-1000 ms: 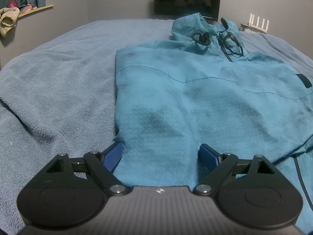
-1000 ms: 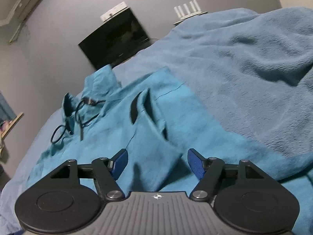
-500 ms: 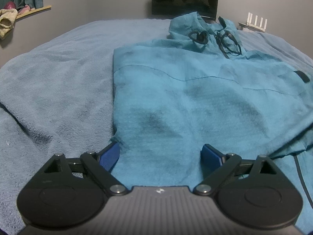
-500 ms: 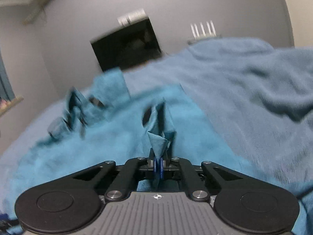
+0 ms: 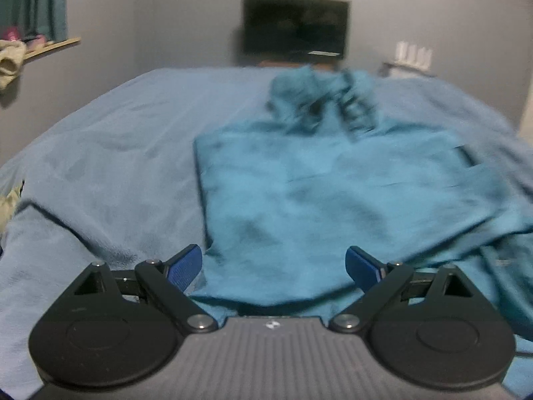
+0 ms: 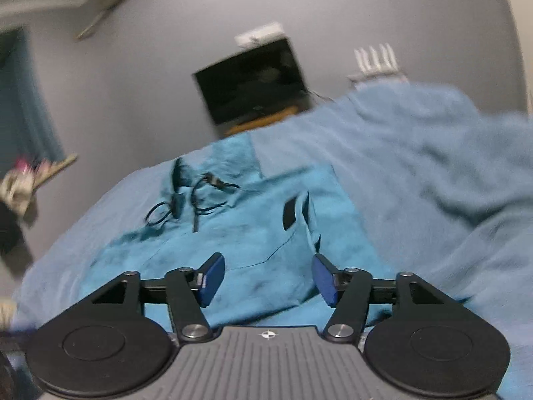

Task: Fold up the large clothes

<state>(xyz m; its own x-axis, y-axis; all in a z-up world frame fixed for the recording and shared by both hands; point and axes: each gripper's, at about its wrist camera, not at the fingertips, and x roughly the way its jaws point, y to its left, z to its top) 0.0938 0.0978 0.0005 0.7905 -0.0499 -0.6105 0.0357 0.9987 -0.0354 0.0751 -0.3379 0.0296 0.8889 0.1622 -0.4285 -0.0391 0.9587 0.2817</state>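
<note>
**Both grippers spread wide over the teal hooded jacket on the bed**

The bed (image 5: 110,153), covered with a light blue fleece blanket (image 6: 433,153), fills most of both views. The teal hooded jacket (image 5: 316,200) lies spread on that blanket, body flat, with its hood (image 5: 319,100) bunched at the far end toward the wall. Black drawcords (image 6: 200,200) loop over the cloth just below the hood, and a small black tab (image 6: 289,215) sits on a raised fold on the jacket's right side. The left wrist view is blurred, so finer detail of the cloth cannot be made out there.

Beyond the hood, a dark television screen (image 5: 294,26) hangs on the grey wall, with a white router (image 6: 376,61) standing to its right. A wooden shelf (image 5: 53,45) runs along the wall far to the left of the jacket.

The left gripper (image 5: 273,265) is at the jacket's near hem, its blue fingers (image 5: 185,265) spread wide and released, holding nothing; the hem's left corner lies just beside the left finger, and whether they touch cannot be told. The right gripper (image 6: 268,278) is above the jacket's right part, its fingers (image 6: 211,278) likewise parted and empty, with cloth showing between them.
</note>
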